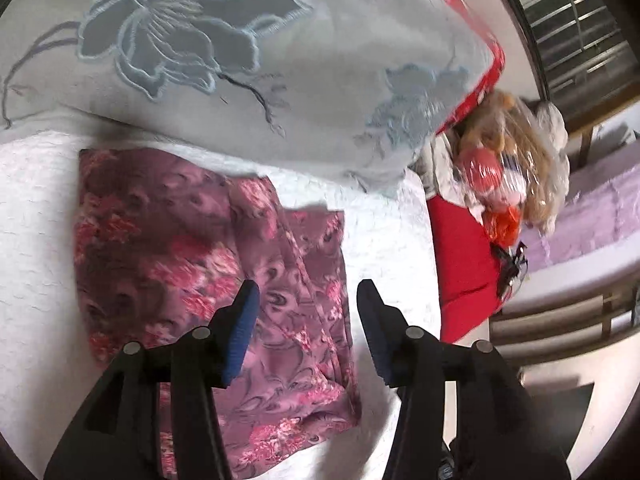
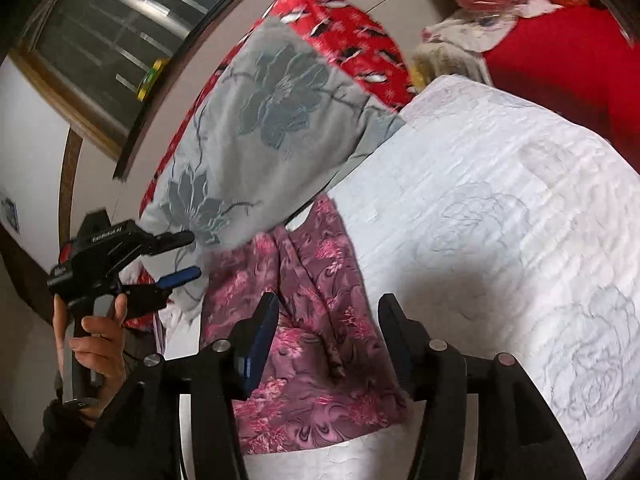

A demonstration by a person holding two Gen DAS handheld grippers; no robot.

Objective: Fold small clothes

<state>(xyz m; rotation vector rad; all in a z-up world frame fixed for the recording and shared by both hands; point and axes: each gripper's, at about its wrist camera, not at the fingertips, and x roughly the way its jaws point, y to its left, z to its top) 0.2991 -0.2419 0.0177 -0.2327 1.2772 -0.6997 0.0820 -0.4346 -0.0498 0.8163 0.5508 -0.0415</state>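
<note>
Your left gripper stands with its jaws parted and nothing between the blue pads; it hangs above the near right part of the purple floral garment, not touching it as far as the left wrist view shows. Your right gripper is also spread, its pads clear of the cloth, with the same garment lying below and ahead of the gap. In the right wrist view your left hand grips the handle of the left gripper off to the side, its fingers pointing toward the grey flowered pillow. The garment lies folded and fairly flat on the white quilted bedspread, its far edge tucked just under that pillow's lower edge. Behind the pillow sits a red patterned pillow, touching it. Beyond the bedspread's far corner lies a red cloth, and on it a plastic-wrapped bundle with orange and red things inside, blurred. A dark window fills the wall behind.
</note>
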